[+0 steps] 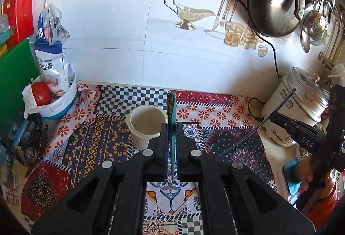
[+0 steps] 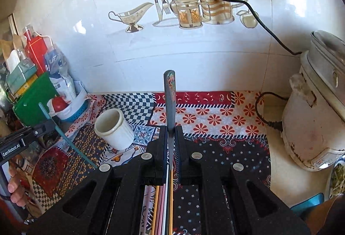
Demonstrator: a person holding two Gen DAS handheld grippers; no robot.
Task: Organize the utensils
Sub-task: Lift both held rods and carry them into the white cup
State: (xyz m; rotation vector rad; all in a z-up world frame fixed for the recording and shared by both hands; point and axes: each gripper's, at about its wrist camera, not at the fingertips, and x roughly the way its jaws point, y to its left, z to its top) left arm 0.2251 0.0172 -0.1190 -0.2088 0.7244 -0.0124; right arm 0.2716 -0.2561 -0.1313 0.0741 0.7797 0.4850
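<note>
I am steering two grippers above a patterned cloth [image 1: 103,140] on a kitchen counter. The biggest worry is the one white cup [image 1: 147,125], standing upright and empty near the back wall: a stick coming in slanted could catch its rim and tip it. My left gripper [image 1: 171,127] is pinched tight on one teal chopstick [image 1: 171,110], its tip just beside the cup's rim in the left view. My right gripper [image 2: 171,129] is clamped on one dark chopstick [image 2: 169,92], further from the cup. Both sticks are thin and held near mid-length, so either could swivel or slip. Several more coloured sticks [image 2: 163,202] lie below the right gripper; I cannot count them surely.
</note>
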